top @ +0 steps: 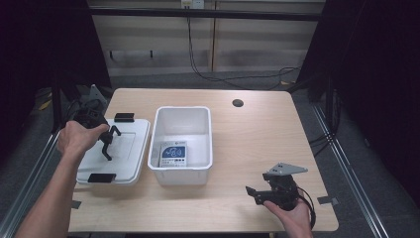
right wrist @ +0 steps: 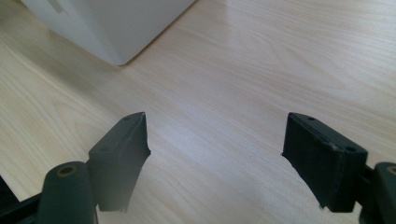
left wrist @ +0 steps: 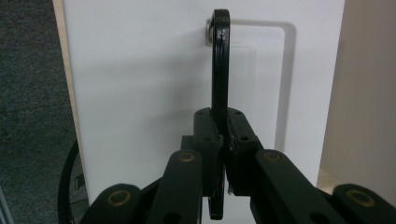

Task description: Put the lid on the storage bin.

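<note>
While the left hand-held gripper point(top: 106, 141) is clamped on the lid's black handle point(left wrist: 220, 60), the open bin point(top: 181, 171) sits just right of it, the right hand-held gripper point(right wrist: 215, 163) gaping wide over bare worktop point(top: 257, 134).

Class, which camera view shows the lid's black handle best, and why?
The left gripper view: the handle stands close, clamped between the left gripper's jaws over the white lid. The high view shows it small, beside the hand.

Left gripper point(top: 106, 144) sits over the white lid point(top: 130, 148), handle point(top: 115, 132) by its jaws. Right gripper point(top: 251, 193) points toward the open bin point(top: 181, 144) ahead.
</note>
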Demonstrator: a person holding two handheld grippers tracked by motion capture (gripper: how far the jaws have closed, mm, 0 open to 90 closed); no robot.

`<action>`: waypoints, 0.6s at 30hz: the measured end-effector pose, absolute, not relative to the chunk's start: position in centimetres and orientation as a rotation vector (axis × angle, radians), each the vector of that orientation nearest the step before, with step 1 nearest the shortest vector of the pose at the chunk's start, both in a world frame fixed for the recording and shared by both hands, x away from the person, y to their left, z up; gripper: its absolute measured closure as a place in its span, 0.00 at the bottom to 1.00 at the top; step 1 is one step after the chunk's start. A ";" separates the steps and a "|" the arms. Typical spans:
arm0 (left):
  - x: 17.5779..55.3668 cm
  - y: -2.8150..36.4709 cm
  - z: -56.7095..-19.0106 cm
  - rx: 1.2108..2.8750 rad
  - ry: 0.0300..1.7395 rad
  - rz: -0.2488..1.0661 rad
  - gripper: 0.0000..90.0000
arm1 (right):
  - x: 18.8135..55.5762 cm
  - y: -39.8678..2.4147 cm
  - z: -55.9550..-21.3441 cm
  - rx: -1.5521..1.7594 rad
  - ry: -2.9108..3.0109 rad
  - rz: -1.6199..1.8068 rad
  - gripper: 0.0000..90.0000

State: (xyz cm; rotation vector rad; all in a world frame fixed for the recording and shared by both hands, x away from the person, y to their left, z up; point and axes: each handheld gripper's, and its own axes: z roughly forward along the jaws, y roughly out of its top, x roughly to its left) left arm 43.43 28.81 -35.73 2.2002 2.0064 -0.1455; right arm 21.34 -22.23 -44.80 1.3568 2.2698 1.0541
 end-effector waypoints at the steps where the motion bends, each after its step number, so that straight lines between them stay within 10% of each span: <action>1: 43.4 28.9 -35.5 2.200 2.002 -0.149 0.94 | 21.3 -22.2 -44.8 1.358 2.269 1.056 0.24; 18: 43.4 29.4 -32.2 2.175 1.958 -0.130 0.94 | 21.4 -22.3 -44.9 1.371 2.263 1.052 0.24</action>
